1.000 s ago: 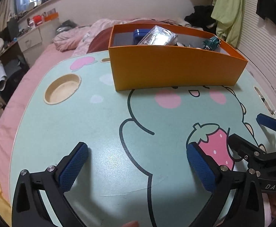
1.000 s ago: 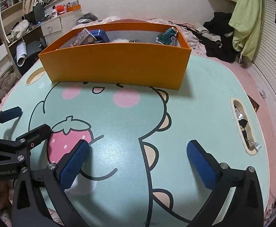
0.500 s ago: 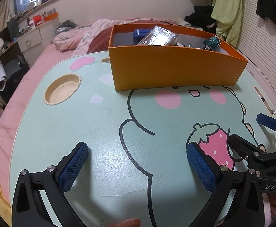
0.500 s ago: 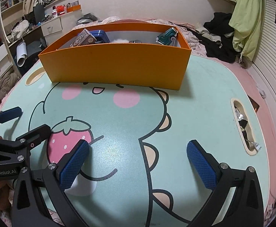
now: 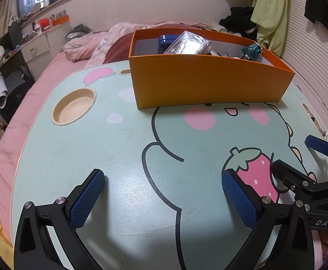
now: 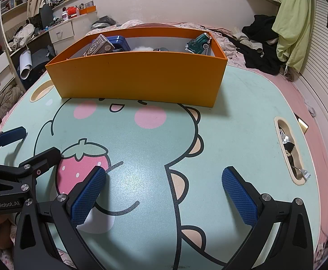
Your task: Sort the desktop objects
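An orange box [image 5: 204, 81] stands at the far side of the mint cartoon table [image 5: 119, 157]; it also shows in the right wrist view [image 6: 139, 78]. Inside it lie a silver wrapped packet [image 5: 187, 45], a blue tin [image 5: 165, 40] and a green toy car [image 5: 251, 51]; the car [image 6: 198, 42] and a card pack [image 6: 98, 47] show in the right wrist view. My left gripper [image 5: 164, 200] is open and empty above the near table. My right gripper [image 6: 164, 198] is open and empty beside it. Each gripper sees the other at its edge.
A round cup recess [image 5: 74, 106] sits in the table's left part. A slot [image 6: 291, 150] with small bits is at the right edge. A pink bed [image 5: 40, 85] surrounds the table. A green garment [image 6: 295, 22] hangs at the right wall.
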`<state>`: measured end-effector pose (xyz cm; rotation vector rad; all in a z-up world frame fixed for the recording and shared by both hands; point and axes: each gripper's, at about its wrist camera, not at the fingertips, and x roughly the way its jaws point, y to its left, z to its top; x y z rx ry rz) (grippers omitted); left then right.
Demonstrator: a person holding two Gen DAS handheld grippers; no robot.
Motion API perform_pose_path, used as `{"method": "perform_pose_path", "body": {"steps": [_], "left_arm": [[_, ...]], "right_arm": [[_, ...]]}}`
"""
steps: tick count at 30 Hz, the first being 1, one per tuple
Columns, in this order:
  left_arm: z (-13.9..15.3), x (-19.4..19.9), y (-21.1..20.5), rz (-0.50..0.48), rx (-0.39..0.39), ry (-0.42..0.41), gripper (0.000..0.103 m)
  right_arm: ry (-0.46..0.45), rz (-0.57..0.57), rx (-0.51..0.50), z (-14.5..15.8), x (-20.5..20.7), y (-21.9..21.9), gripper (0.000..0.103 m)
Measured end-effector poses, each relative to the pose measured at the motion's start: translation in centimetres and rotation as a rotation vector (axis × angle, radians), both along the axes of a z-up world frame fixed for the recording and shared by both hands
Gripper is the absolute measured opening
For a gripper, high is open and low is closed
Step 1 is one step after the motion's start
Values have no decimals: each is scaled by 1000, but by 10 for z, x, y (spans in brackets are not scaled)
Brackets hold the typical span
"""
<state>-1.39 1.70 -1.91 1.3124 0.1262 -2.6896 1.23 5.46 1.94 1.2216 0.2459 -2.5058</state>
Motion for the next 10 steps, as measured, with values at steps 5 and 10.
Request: {"method": "perform_pose_path", "body": {"steps": [5,10], "left_arm": [[0,0,0,0,0,0,103],[0,-1,0,-4,1,0,103]], "right_arm": [[0,0,0,0,0,0,103],[0,0,-1,0,0,0,103]]}}
